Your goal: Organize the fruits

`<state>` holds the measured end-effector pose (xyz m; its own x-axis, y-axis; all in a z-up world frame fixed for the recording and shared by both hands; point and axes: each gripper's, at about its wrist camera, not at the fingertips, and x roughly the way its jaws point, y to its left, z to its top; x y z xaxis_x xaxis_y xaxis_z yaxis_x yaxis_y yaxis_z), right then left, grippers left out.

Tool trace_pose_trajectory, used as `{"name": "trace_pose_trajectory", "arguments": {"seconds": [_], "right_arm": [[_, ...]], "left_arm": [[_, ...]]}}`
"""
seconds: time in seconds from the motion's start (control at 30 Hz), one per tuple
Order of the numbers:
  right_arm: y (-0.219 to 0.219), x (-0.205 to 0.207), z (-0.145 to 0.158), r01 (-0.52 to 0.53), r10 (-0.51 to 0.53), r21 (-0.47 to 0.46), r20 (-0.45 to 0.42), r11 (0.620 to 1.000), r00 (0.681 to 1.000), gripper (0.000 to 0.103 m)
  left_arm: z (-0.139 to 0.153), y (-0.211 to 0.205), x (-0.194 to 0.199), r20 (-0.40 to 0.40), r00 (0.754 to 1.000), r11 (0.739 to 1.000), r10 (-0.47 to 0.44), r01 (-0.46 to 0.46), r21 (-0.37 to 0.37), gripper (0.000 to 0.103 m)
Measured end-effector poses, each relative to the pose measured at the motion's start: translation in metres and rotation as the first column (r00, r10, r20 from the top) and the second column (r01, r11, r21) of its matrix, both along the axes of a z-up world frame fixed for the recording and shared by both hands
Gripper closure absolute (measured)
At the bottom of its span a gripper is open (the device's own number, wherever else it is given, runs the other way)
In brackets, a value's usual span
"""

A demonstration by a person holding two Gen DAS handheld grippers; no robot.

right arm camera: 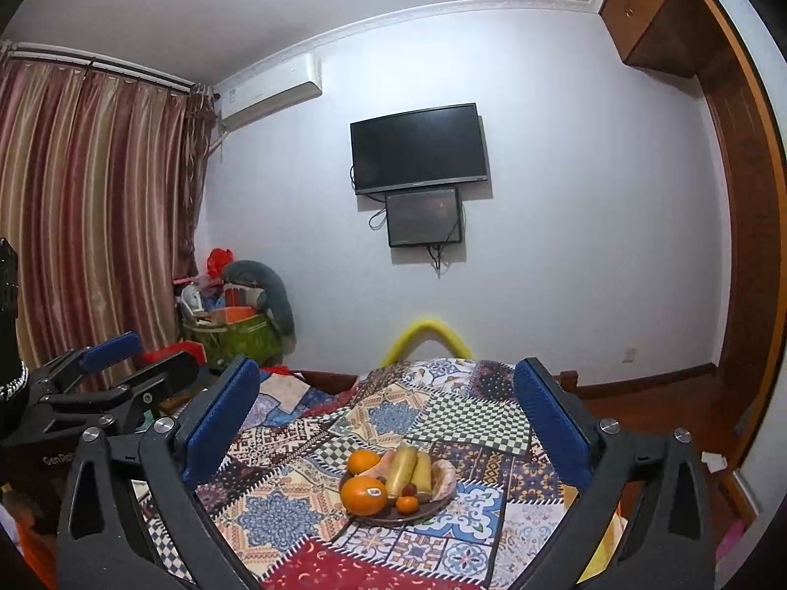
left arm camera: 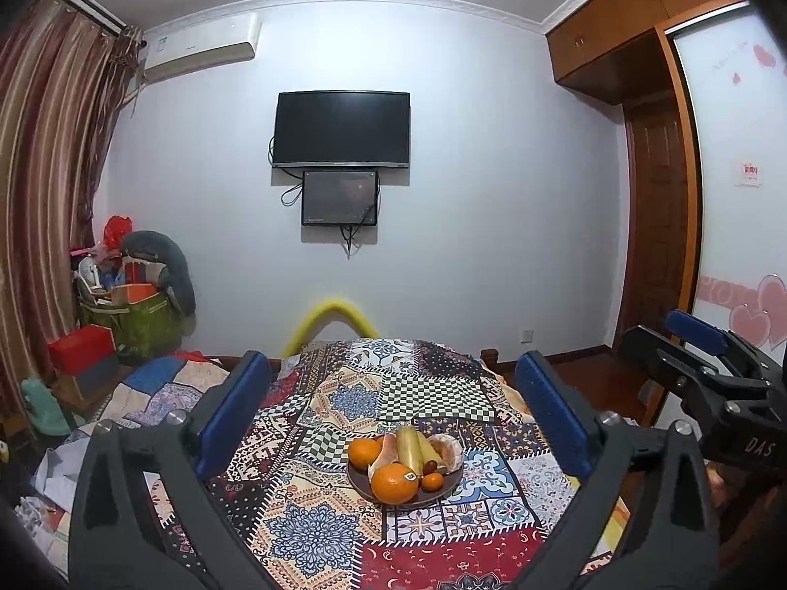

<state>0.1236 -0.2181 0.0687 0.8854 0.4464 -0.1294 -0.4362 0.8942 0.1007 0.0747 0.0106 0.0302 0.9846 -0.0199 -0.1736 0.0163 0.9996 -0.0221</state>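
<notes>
A dark brown plate (left arm camera: 358, 484) (right arm camera: 439, 505) sits on the patchwork tablecloth (left arm camera: 428, 393). It holds a large stickered orange (left arm camera: 393, 483) (right arm camera: 364, 494), a second orange (left arm camera: 364, 452), a small one (left arm camera: 433, 481), yellow bananas (left arm camera: 413, 447) (right arm camera: 410, 467) and peeled citrus pieces (left arm camera: 447, 452). My left gripper (left arm camera: 393, 368) stands open wide and empty, short of the plate and above it. My right gripper (right arm camera: 388, 373) is open just as wide, also empty and short of the plate. Each gripper shows at the other view's edge: right (left arm camera: 664, 339), left (right arm camera: 142, 356).
A yellow padded chair back (left arm camera: 334, 317) rises behind the table's far edge. A green bin of clutter (left arm camera: 142, 319) and red boxes stand at the left by the curtain. A wooden wardrobe (left arm camera: 654, 187) lines the right wall. Two dark screens hang on the far wall.
</notes>
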Motion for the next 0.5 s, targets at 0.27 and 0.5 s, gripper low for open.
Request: {"name": "trace_pose_trajectory", "arguments": {"seconds": [0.27,0.5], "right_arm": [[-0.0010,-0.0021,0.0005,-0.002,0.002,-0.001,0.001,1.000,1.000,0.000],[0.0007,-0.0066,0.0013,0.010,-0.010,-0.013,0.013,1.000,1.000,0.000]], "left_arm": [[0.0005,-0.0021,-0.0005,0.000,1.000,1.000,-0.002,0.002,0.003,0.001],[0.0024,-0.0013,-0.0010,0.000,1.000,1.000,-0.001,0.001,0.002,0.001]]}}
